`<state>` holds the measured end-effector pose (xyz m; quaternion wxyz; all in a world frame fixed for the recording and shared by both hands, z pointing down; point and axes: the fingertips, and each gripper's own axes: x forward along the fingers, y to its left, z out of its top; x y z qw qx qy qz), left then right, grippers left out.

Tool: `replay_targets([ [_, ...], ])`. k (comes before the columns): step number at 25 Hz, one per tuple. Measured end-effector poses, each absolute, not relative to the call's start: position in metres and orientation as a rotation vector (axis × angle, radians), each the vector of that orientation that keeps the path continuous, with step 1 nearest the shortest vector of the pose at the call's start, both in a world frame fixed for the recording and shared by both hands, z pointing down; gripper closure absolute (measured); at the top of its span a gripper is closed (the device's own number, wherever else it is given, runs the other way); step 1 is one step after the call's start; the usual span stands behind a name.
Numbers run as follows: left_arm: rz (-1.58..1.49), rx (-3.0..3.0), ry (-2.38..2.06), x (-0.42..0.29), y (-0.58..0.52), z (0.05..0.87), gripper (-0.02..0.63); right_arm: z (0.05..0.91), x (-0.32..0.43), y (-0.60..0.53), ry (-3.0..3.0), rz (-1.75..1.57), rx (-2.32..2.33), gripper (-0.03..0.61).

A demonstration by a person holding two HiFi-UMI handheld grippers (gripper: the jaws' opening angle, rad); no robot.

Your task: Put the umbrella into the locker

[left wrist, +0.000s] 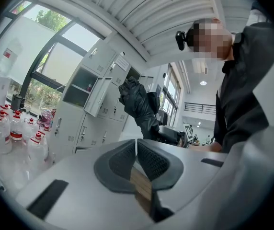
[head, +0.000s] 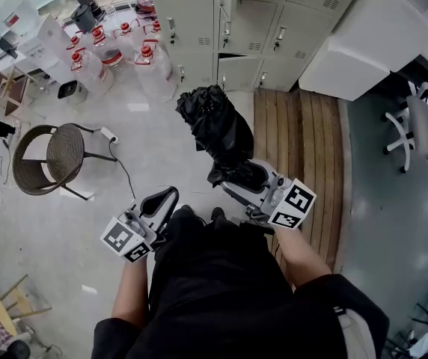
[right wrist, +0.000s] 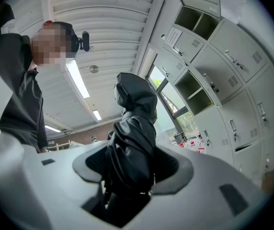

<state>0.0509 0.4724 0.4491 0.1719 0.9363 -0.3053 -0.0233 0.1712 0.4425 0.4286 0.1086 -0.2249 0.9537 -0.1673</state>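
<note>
The umbrella (head: 218,129), black and folded, is clamped between the jaws of my right gripper (head: 238,179). Its bundled fabric sticks out ahead of me toward the grey lockers (head: 274,28), apart from them. My left gripper (head: 167,197) has its jaws pressed together on nothing and hangs beside the right one, near the wooden planks (head: 304,140).

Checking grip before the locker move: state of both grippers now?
Left gripper: shut, jaws together, nothing between them.
Right gripper: shut on the black umbrella.
</note>
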Motion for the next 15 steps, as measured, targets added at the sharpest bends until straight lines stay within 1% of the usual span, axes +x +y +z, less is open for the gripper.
replay_targets([
  [7, -0.026, 2.617, -0.871, 0.045, 0.457, 0.448, 0.589, 0.435, 0.163, 0.422, 2.783, -0.593, -0.635, 0.334],
  [15, -0.062, 2.606, -0.846, 0.041, 0.426, 0.454, 0.589, 0.440, 0.158, 0.399, 2.795, -0.593, -0.676, 0.333],
])
